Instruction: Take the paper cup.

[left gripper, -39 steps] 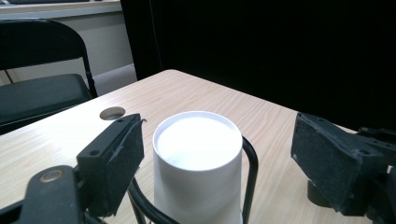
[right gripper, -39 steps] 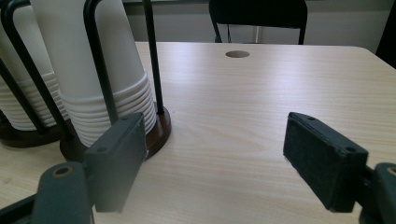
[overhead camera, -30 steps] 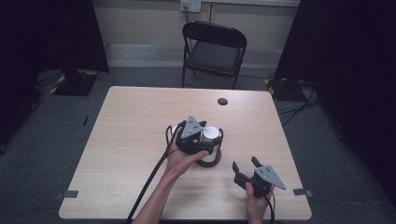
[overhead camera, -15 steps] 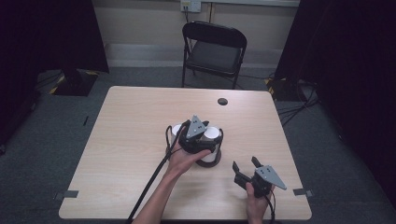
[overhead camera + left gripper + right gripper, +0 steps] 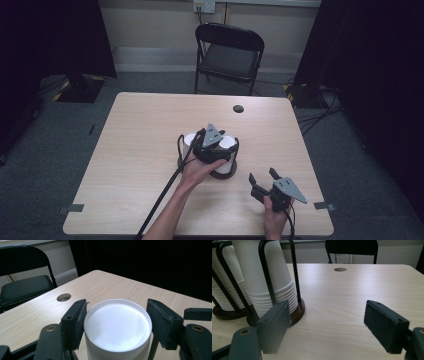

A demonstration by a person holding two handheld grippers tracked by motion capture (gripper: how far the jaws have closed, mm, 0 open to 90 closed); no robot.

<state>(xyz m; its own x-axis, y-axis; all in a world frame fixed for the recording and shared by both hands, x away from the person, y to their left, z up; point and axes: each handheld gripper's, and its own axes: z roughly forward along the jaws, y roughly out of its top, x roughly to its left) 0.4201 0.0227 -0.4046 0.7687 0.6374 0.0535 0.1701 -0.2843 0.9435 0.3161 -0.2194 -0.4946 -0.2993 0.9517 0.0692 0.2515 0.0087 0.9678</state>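
Wooden surface point(image 5: 135, 150), black folding chair point(image 5: 227, 55) beyond. Two stacks of white cups point(image 5: 262, 277) are held in wire racks point(image 5: 295, 272) mid-surface. Left gripper point(image 5: 116, 322) is spread around a stack top point(image 5: 117, 322), pads not clamped. Right gripper point(image 5: 334, 325) is wide open, empty, near the front edge.

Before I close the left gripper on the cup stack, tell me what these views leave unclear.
- Contact: in the left gripper view the left gripper straddles the top cup; one pad looks against the rim, the other apart, but touch is uncertain.
- Cup count: in the right gripper view the stacks are cut off by the top edge.
- High view: the left hand and gripper cover most of both stacks.
- Holder bases: the right gripper's jaw hides part.
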